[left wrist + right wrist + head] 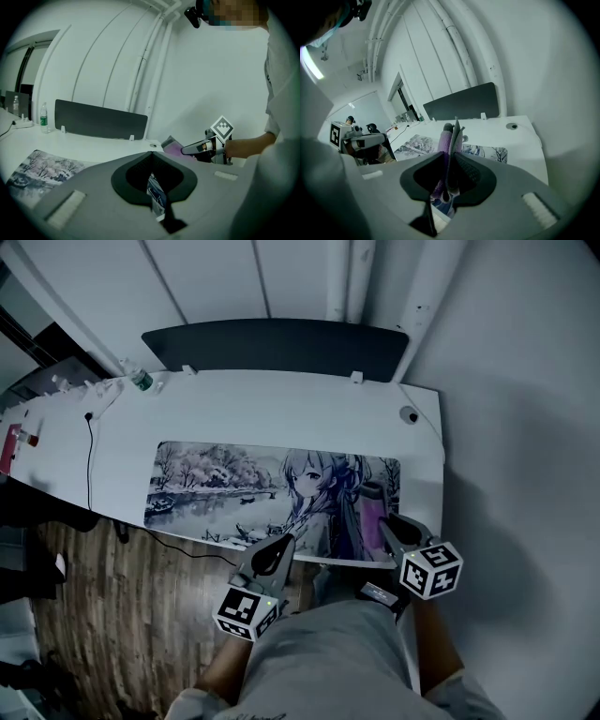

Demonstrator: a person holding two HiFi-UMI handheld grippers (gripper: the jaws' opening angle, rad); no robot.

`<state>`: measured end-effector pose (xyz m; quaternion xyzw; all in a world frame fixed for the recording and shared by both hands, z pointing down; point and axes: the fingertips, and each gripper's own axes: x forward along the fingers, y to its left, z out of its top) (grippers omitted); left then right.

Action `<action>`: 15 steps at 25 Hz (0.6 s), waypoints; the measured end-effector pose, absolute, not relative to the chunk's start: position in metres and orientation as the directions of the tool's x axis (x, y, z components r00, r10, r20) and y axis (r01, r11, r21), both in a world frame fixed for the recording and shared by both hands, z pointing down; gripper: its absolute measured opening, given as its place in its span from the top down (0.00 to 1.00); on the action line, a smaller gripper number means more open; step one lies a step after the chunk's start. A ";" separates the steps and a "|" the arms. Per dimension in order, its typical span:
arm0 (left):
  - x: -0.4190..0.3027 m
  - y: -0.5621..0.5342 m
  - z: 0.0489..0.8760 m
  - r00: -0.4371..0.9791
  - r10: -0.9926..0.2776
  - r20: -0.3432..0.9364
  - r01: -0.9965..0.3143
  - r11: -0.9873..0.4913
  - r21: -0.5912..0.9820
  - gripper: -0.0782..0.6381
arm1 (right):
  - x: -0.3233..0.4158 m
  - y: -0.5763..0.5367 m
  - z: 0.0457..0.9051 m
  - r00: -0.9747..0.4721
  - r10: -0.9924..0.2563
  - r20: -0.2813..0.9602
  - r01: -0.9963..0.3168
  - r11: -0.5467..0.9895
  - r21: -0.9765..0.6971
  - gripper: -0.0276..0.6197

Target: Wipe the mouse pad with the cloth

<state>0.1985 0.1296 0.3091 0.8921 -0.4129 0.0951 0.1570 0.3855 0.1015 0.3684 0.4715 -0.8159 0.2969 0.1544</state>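
- White desk (281,409) against a white wall, dark divider panel (281,348) along the back edge, wood floor at the left.
- Head view: the printed mouse pad (225,488) lay flat along the desk's near edge. The right gripper (384,519) was at the pad's right end with the cloth (367,507) over that end. The left gripper (281,542) sat at the pad's near edge, about mid-length.
- Head view, step: this looked like the start of a wipe pass. My call was to lower the cloth until it lay flat on the pad, then drag leftward in overlapping strokes. The left gripper was well placed to press on the near edge so the pad wouldn't creep.
- Head view, unclear: I couldn't tell whether the cloth touched the pad or hung just above it. The pad's near right corner was hidden behind the gripper.
- Left gripper view: the jaws were together with nothing between them, and only a strip of pad print showed through the gap below. It was tilted up, so the near part of the pad was cut off by the gripper body.
- Right gripper view: the jaws were clamped on the folded purple-grey cloth, which stood up past the tips. The grip looked firm enough to drag with. The cloth blocked the pad right ahead, so contact couldn't be read here either.
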 end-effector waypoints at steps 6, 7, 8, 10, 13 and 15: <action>0.209 0.086 0.296 0.630 -0.722 0.284 -0.775 -0.607 0.177 0.87 | 0.404 0.063 0.365 -0.518 -0.678 0.522 -0.855 0.385 -0.348 0.84; 0.211 0.080 0.294 0.626 -0.725 0.287 -0.778 -0.604 0.171 0.87 | 0.408 0.058 0.366 -0.517 -0.677 0.524 -0.855 0.381 -0.351 0.84; 0.214 0.074 0.293 0.624 -0.726 0.290 -0.780 -0.604 0.166 0.87 | 0.412 0.054 0.367 -0.514 -0.677 0.526 -0.857 0.376 -0.354 0.84; 0.218 0.066 0.294 0.625 -0.723 0.295 -0.778 -0.606 0.164 0.87 | 0.417 0.048 0.372 -0.505 -0.675 0.538 -0.862 0.359 -0.359 0.84; 0.219 0.058 0.298 0.628 -0.714 0.310 -0.776 -0.607 0.171 0.87 | 0.420 0.044 0.379 -0.491 -0.670 0.557 -0.869 0.334 -0.365 0.84; 0.218 0.048 0.301 0.627 -0.715 0.309 -0.776 -0.606 0.172 0.87 | 0.422 0.037 0.385 -0.483 -0.670 0.564 -0.874 0.322 -0.365 0.84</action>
